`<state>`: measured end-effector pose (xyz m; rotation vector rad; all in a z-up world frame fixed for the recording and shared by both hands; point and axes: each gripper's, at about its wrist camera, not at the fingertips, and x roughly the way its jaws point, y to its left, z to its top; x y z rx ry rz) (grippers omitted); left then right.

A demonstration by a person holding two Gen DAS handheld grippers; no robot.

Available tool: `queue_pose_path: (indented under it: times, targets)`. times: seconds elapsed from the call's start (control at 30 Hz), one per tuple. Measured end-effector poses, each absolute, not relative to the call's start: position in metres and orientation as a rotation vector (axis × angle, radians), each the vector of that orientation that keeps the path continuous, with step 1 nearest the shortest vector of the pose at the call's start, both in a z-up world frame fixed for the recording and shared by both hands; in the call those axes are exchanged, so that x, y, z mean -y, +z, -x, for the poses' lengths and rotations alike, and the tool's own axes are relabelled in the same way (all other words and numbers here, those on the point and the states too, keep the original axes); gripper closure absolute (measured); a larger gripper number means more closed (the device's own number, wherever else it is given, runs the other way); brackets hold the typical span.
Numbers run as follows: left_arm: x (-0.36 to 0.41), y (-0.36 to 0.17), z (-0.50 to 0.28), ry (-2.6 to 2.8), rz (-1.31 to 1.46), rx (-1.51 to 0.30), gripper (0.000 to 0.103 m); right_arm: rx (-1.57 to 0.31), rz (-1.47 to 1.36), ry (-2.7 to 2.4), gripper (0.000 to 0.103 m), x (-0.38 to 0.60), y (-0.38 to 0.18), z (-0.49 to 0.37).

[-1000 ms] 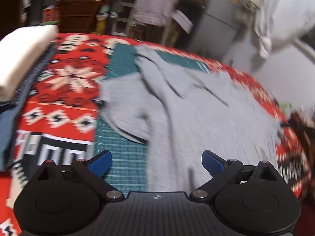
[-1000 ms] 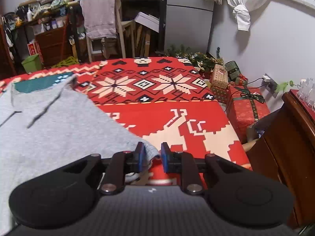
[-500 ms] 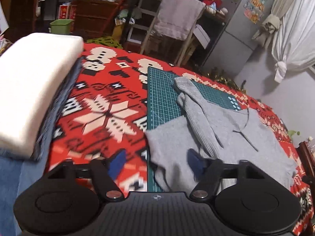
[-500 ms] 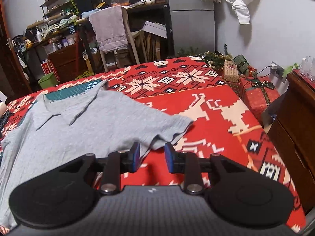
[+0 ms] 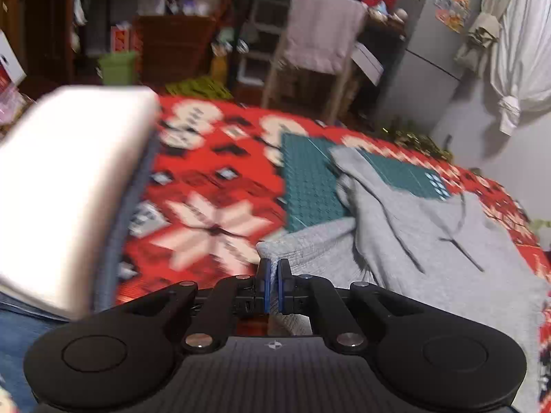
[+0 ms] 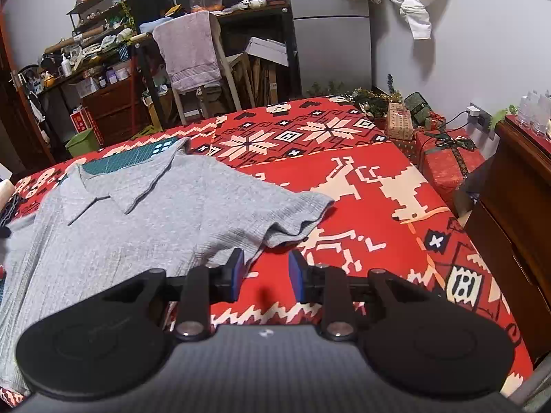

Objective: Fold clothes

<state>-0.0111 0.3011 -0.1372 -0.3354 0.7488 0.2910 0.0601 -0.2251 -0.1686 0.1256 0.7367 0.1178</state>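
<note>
A grey polo shirt [image 6: 144,220] lies spread face up on the red patterned blanket [image 6: 361,206], collar toward the far side. In the left wrist view my left gripper [image 5: 272,270] is shut on the edge of the shirt's [image 5: 430,251] left sleeve. In the right wrist view my right gripper [image 6: 265,268] stands open just off the shirt's right side, below the right sleeve [image 6: 292,210], with only blanket between its fingers.
A stack of folded clothes with a white piece on top [image 5: 65,186] sits at the left. A green cutting mat [image 5: 310,179] lies under the shirt's collar. A wooden cabinet [image 6: 516,206] and wrapped gift boxes [image 6: 444,158] stand to the right of the bed.
My left gripper has swung to the shirt's left sleeve and shut on it. My right gripper has let go of the shirt's right side, opened and drawn back.
</note>
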Motion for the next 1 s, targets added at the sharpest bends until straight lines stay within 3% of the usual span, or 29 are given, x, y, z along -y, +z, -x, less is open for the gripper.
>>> queue_pose_path:
  times: [0.3, 0.53, 0.7, 0.87, 1.0]
  targets:
    - [-0.332, -0.126, 0.035, 0.448, 0.291, -0.74, 0.099, -0.743, -0.125, 0.134, 0.072, 0.216, -0.173, -0.065]
    - [-0.326, -0.146, 0.03, 0.44, 0.264, -0.803, 0.099, -0.752, -0.12, 0.137, 0.072, 0.216, -0.174, -0.067]
    - [-0.324, -0.147, 0.032, 0.413, 0.271, -0.799, 0.09, -0.759, -0.112, 0.136, 0.072, 0.218, -0.174, -0.067]
    - [-0.322, -0.138, 0.035, 0.396, 0.256, -0.789, 0.071, -0.765, -0.108, 0.136, 0.069, 0.218, -0.174, -0.07]
    - [-0.319, -0.129, 0.037, 0.39, 0.238, -0.772, 0.07, -0.768, -0.113, 0.141, 0.062, 0.218, -0.174, -0.074]
